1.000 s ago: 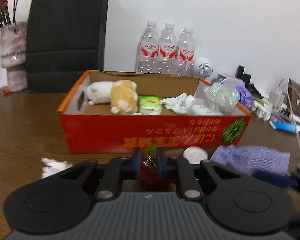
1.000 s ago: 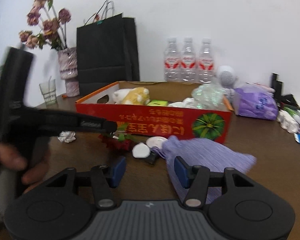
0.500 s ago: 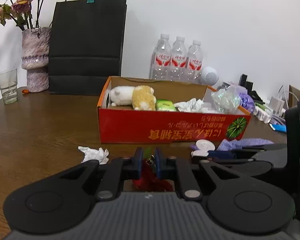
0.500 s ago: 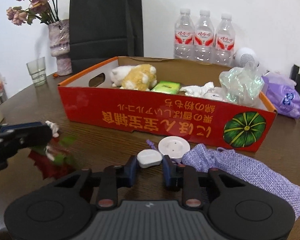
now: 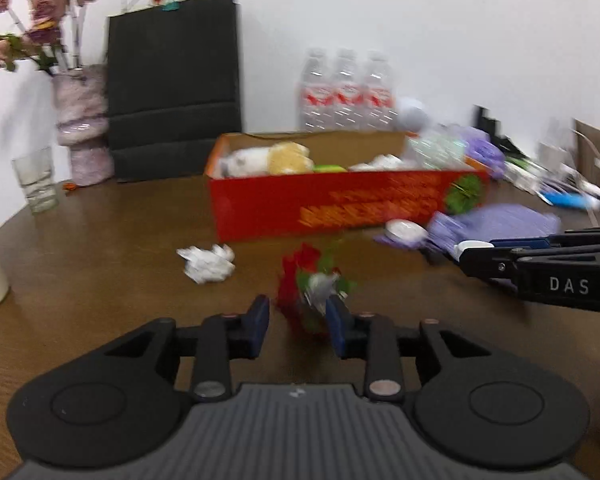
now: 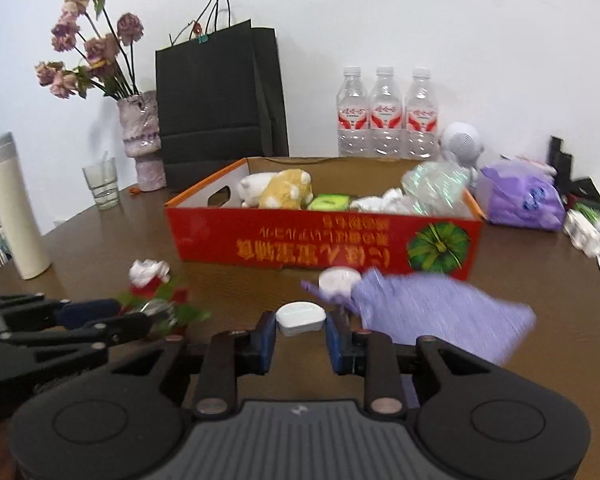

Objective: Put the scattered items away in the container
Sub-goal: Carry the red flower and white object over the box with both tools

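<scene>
Up front in the left wrist view, the left gripper has its jaws opening, and the red artificial flower sits between the blue pads, against the right pad and clear of the left. A crumpled white tissue lies on the brown table to the left. Behind stands the red cardboard box, already holding a plush toy and other bits. To the right, the right gripper reaches in sideways, a small white case at its tip, with a purple cloth pouch beyond.

From the right wrist view, the right gripper is clamped on the small white case, pads pressing both its ends. The purple cloth pouch lies just to the right, and a round white disc rests near the box front. At left the left gripper shows with the flower at its tips.
</scene>
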`<state>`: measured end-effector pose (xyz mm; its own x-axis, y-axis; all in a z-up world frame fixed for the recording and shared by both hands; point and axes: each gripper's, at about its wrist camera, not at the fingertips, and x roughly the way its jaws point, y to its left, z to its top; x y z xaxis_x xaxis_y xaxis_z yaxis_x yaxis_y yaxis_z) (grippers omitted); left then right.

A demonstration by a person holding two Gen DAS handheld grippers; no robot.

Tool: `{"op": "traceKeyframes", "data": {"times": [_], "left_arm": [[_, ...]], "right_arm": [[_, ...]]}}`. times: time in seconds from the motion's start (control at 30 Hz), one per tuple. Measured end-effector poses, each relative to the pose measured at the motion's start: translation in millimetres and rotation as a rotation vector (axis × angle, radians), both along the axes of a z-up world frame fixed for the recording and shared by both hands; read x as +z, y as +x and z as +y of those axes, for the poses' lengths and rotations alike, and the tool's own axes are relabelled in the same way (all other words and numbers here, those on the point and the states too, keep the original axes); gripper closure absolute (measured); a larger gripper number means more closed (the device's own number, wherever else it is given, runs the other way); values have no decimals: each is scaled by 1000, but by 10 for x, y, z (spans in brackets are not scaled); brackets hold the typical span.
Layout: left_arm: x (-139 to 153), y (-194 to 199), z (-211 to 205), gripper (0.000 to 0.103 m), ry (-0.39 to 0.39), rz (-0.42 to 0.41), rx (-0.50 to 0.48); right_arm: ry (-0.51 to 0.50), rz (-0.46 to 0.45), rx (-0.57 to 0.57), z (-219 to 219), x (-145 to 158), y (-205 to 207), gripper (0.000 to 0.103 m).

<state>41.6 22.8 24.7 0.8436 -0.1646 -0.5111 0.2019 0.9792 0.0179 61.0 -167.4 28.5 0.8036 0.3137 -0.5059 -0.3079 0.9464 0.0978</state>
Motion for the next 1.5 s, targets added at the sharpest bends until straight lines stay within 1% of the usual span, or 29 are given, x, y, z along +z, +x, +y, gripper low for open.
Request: {"op": "traceKeyframes", "data": {"times": [0.03, 0.1, 0.17, 0.27, 0.3, 0.33, 0.37, 0.47, 0.53, 0.63, 0.73, 0.83, 0.97, 1.07, 1.13, 1.27, 1.33, 1.4, 1.5], "left_arm": [[11, -15, -10, 43, 2, -7, -5], [23, 61, -47, 17, 23, -6, -24], [23, 193, -110, 18, 49, 11, -68], [-23, 390, -195, 18, 86, 44, -88], [-65, 466, -201, 25, 85, 69, -79], [-105, 513, -194, 45, 86, 90, -57], [-137, 540, -178, 54, 84, 105, -33], [-162, 524, -84, 63, 21, 123, -3], [-141, 456, -52, 65, 15, 114, 22], [-52, 259, -22, 65, 27, 65, 59], [80, -60, -36, 65, 41, -11, 91], [180, -463, -93, 65, 38, -97, 116], [241, -949, -207, 65, 42, -204, 130], [252, -1243, -243, 65, -4, -254, 135], [242, -1399, -246, 65, -28, -295, 156], [219, -1652, -247, 65, -74, -310, 169], [209, -1804, -261, 65, -79, -326, 163], [206, -1946, -281, 65, -78, -345, 160], [194, -2050, -311, 65, -85, -339, 151]], "right_arm": [[0, 3, 1, -29, -10, -87, 77], [-13, 3, 9, -72, -25, -239, 77], [-19, 5, 10, -100, -35, -333, 77], [-14, 10, 6, -136, -36, -411, 77], [-8, 11, 3, -152, -35, -429, 77], [0, 13, 0, -168, -40, -444, 77], [6, 15, -5, -183, -46, -454, 77], [12, 22, -13, -220, -73, -477, 77], [12, 33, -17, -231, -101, -477, 77], [16, 38, -15, -221, -115, -498, 77], [20, 15, -2, -192, -73, -591, 77], [20, -17, 9, -177, -15, -715, 77], [19, -91, -13, -185, 92, -917, 77], [12, -171, -42, -190, 151, -1119, 77], [28, -214, -49, -206, 182, -1268, 77], [52, -289, -62, -248, 232, -1588, 77], [61, -326, -69, -271, 243, -1771, 77], [70, -342, -74, -296, 230, -1925, 77], [75, -333, -88, -318, 180, -2076, 77]]}}
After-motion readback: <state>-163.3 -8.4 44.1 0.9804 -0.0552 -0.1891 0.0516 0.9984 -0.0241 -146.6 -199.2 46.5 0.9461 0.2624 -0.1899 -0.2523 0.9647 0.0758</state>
